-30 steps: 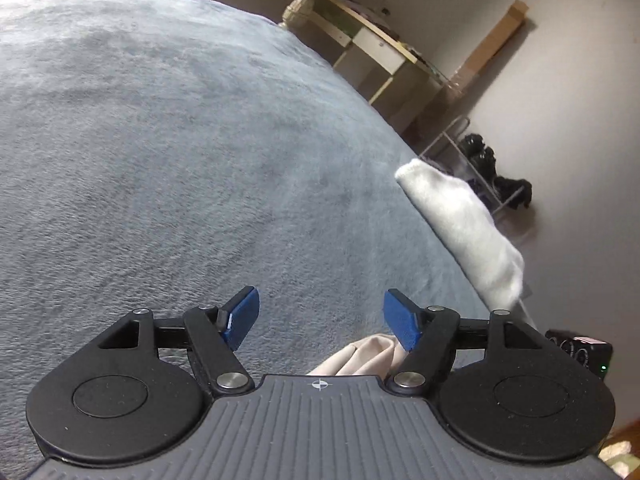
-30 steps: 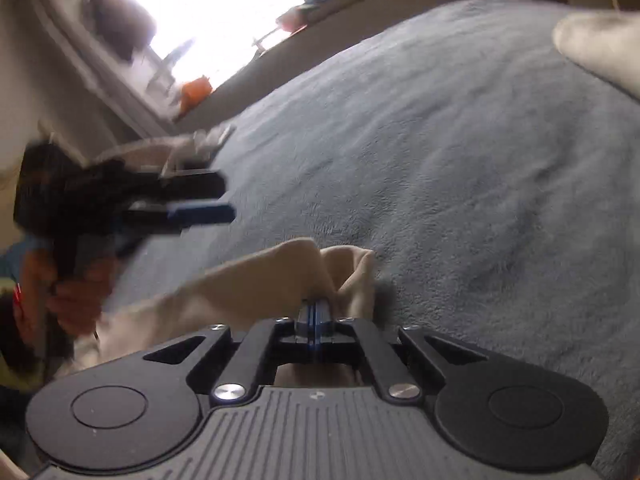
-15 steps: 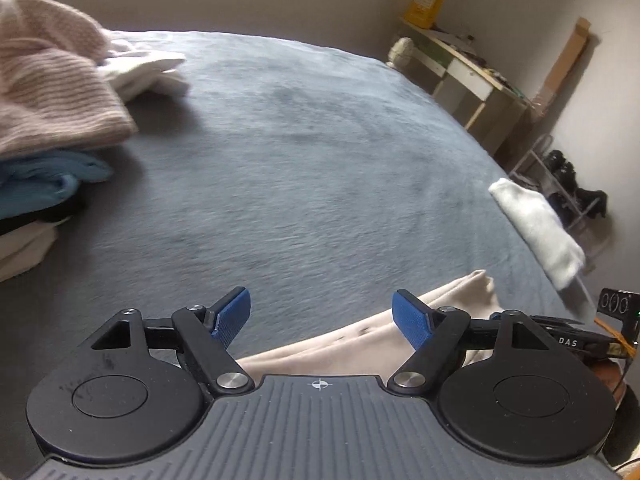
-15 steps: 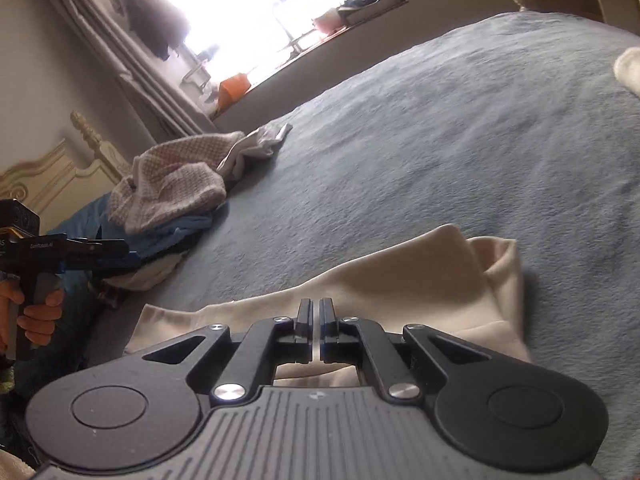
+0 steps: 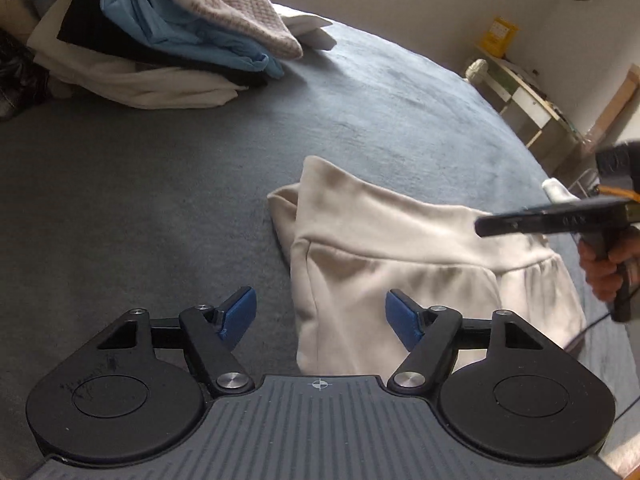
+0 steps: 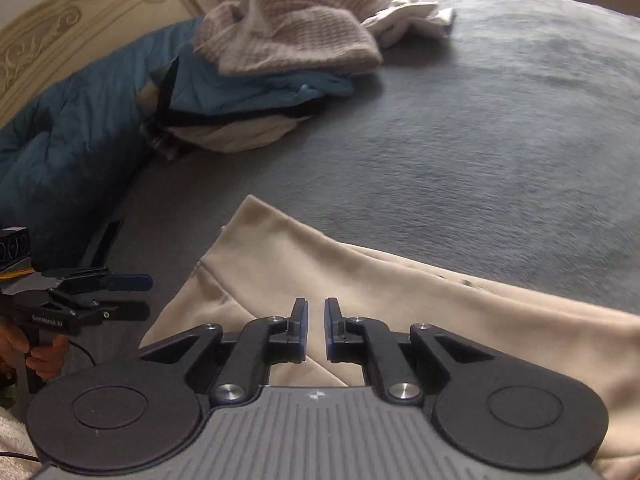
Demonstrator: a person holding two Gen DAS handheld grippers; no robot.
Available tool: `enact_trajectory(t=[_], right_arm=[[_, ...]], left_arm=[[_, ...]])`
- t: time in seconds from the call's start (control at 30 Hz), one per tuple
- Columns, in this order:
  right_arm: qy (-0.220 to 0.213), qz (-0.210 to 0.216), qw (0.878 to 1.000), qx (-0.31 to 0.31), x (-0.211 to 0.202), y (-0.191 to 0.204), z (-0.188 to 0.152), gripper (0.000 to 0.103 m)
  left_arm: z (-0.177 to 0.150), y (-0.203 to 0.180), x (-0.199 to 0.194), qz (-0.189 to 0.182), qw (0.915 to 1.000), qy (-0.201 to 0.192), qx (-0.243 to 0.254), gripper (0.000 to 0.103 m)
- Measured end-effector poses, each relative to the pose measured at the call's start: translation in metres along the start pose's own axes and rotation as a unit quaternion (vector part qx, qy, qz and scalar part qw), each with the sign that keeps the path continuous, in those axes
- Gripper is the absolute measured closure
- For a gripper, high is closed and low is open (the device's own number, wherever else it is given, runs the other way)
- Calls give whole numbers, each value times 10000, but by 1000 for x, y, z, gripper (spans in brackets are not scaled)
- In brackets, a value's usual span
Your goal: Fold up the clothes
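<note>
Both hands have swung round since a second ago: the left gripper (image 5: 318,314), which then looked out over bare grey blanket, now hangs above the cream garment (image 5: 400,264), and the right gripper (image 6: 316,330) has let go of the fold it was pinching. Its jaws have just been opening and stand a narrow slit apart, nothing between them, the cloth lying loose beneath. The left jaws have just been closing a little but are still wide, blue pads (image 5: 240,314) clear of the fabric.

The garment lies flat on the grey blanket (image 5: 140,200), its banded edge turned toward the pile of clothes (image 5: 168,28), well apart from it.

From the left wrist you see the room's far side: a desk (image 5: 528,100) against the wall, and the right gripper coming in side-on with a hand (image 5: 608,264) on its grip. The right wrist shows what that view misses: a carved cream headboard (image 6: 80,28), a blue quilt (image 6: 68,152) beside the pile, and the left gripper off past the garment's corner.
</note>
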State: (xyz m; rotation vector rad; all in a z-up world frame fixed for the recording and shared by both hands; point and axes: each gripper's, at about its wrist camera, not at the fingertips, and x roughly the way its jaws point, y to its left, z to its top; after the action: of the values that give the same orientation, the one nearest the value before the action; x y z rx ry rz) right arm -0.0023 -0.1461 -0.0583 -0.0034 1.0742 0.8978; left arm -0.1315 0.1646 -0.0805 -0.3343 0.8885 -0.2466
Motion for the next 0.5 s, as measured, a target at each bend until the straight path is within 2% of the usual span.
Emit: enact_trajectory(t=[0.07,0.17,0.23,0.33,0.4,0.5], right_arm=[[266,16,9992,-299,17,23,14,86],[482,159,9968,-621,37,47,21,86],[487,291,9954,-769,46,56,19,86],[407,439,9943,-886,53,63,9,86],[392,360,9940,-956,58,62,-1,86],[270,344,9964,-723,61,55,-11,86]], left_arm=[[-10,4,-5,-372,9992,29,130,36],[-25,7,-9,-1004,9943,181,305,36],[-33,9,-8,-1254,9909,315,366,36],[-44,11,-6,-1434,9882,388,365,39],[-49,9,-6,-1491,9875,298,411,42],[-54,7,-3,-1579,9859,225,499,46]])
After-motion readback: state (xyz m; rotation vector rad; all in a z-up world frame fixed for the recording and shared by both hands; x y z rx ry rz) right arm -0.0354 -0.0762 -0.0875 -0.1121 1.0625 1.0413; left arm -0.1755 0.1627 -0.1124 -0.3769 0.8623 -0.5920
